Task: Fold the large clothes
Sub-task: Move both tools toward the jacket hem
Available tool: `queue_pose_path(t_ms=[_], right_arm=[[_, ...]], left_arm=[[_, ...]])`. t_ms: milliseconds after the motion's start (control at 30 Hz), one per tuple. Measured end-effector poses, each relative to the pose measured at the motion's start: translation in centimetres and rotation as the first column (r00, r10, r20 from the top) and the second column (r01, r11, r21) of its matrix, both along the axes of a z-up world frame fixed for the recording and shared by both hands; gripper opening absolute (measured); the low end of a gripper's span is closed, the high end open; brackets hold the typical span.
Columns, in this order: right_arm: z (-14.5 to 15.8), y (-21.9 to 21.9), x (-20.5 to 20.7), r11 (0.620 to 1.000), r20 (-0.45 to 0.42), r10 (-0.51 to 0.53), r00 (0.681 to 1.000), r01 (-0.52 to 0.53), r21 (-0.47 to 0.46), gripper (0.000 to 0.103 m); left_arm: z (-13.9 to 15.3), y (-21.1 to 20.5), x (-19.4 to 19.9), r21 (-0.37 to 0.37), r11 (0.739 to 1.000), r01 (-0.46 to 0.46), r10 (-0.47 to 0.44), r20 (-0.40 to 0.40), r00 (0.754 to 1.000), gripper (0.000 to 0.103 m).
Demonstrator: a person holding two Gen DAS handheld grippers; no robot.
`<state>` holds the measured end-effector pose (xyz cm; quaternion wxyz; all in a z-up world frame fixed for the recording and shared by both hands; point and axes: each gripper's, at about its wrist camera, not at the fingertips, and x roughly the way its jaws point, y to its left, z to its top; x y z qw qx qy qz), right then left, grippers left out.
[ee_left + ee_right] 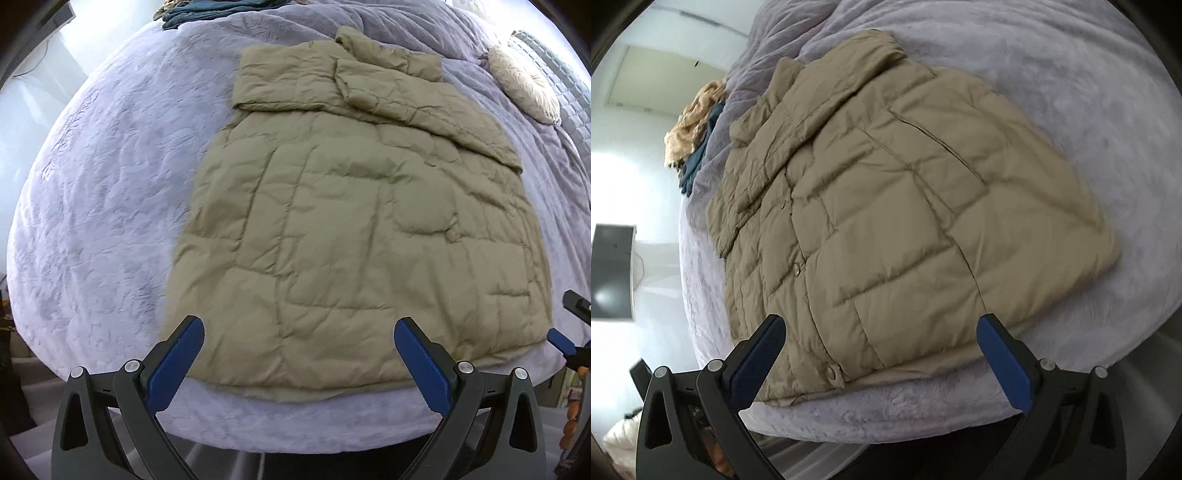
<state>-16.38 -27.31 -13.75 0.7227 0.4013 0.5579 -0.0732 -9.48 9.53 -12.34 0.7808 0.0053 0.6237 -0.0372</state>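
A khaki quilted puffer jacket (347, 221) lies flat on a lilac bedspread (103, 206), its sleeves folded across the chest near the collar. My left gripper (299, 332) hovers over the hem near the bed's front edge, open, with nothing between its blue pads. In the right wrist view the same jacket (897, 221) runs diagonally, its snap buttons showing along the front edge. My right gripper (881, 332) hangs above the hem corner with its jaws wide and empty. One blue fingertip of the right gripper (559, 341) peeks in at the right edge of the left wrist view.
A round cream cushion (524, 86) lies at the bed's far right beside a quilted headboard. A pile of dark teal and tan clothes (694, 136) sits at the far end. A dark screen (611, 271) hangs on the white wall. The bed's front edge drops off below both grippers.
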Motion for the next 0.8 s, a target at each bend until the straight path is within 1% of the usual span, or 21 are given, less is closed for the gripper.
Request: queue_pose_path(t_ms=[133, 300, 367, 433, 533, 600, 700, 800], right_arm=[[-0.4, -0.9, -2.0, 0.992, 0.008, -0.128, 0.992, 0.128, 0.017, 0.103], [-1.7, -2.9, -4.0, 0.976, -0.073, -0.210, 0.975, 0.213, 0.046, 0.103], [-2.3, -3.4, -5.0, 0.972, -0.095, -0.226, 0.969, 0.231, 0.049, 0.103], [-2.7, -3.6, -5.6, 0.969, -0.102, -0.229, 0.968, 0.237, 0.068, 0.103], [-3.8, -3.5, -6.4, 0.954, -0.106, -0.240, 0.965, 0.255, 0.157, 0.103], [-4.6, -3.1, -6.7, 0.937, -0.102, -0.264, 0.959, 0.280, 0.209, 0.103], [-5.6, -2.9, -7.5, 0.908, -0.101, -0.311, 0.945, 0.326, 0.263, 0.103], [-6.5, -2.9, -7.9, 0.876, -0.081, -0.357, 0.930, 0.364, 0.315, 0.103]], left_arm=[[-1.0, 1.8, -0.8, -0.017, 1.000, -0.024, 0.024, -0.027, 0.999, 0.103], [-2.1, 5.0, -2.3, -0.090, 0.993, -0.082, 0.076, -0.067, 0.995, 0.103], [-2.4, 6.2, -3.0, -0.138, 0.985, -0.107, 0.096, -0.078, 0.992, 0.103], [-2.7, 7.0, -3.6, -0.186, 0.975, -0.124, 0.109, -0.091, 0.990, 0.103], [-3.7, 7.4, -3.9, -0.261, 0.958, -0.120, 0.088, -0.128, 0.988, 0.103], [-5.0, 7.2, -4.1, -0.325, 0.938, -0.118, 0.064, -0.172, 0.983, 0.103], [-6.6, 6.8, -4.4, -0.385, 0.914, -0.124, 0.040, -0.220, 0.975, 0.103], [-7.8, 6.6, -4.6, -0.430, 0.889, -0.156, 0.051, -0.246, 0.968, 0.103]])
